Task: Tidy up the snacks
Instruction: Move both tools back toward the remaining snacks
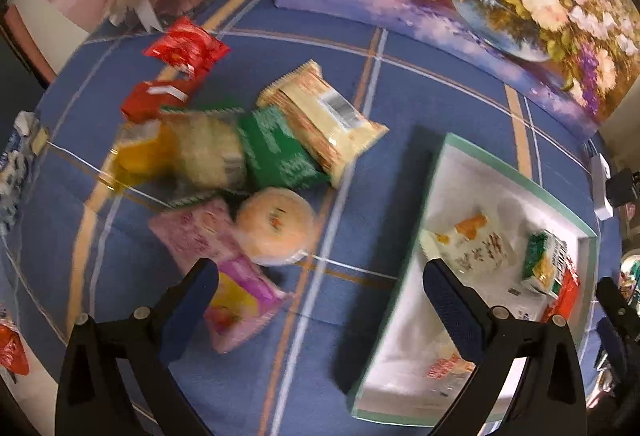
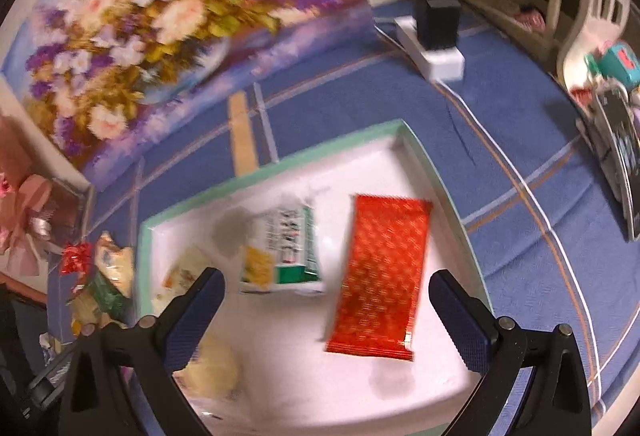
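Mid-sort: both grippers, left [image 1: 320, 300] and right [image 2: 326, 300], gape empty; red pack [image 2: 380, 276] lies in box [image 2: 272, 165], loose pile left of it; next, likely grab pink pack [image 1: 236, 288] nearest.

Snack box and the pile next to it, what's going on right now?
Snacks are being sorted into the green-rimmed box. Both grippers are open and empty. The right gripper hangs over the box, which already holds a red packet, a green-and-white packet and a few pale ones. The left gripper is over the blue cloth, facing the unsorted pile: a pink packet, a round orange snack, a cracker pack and red packets.
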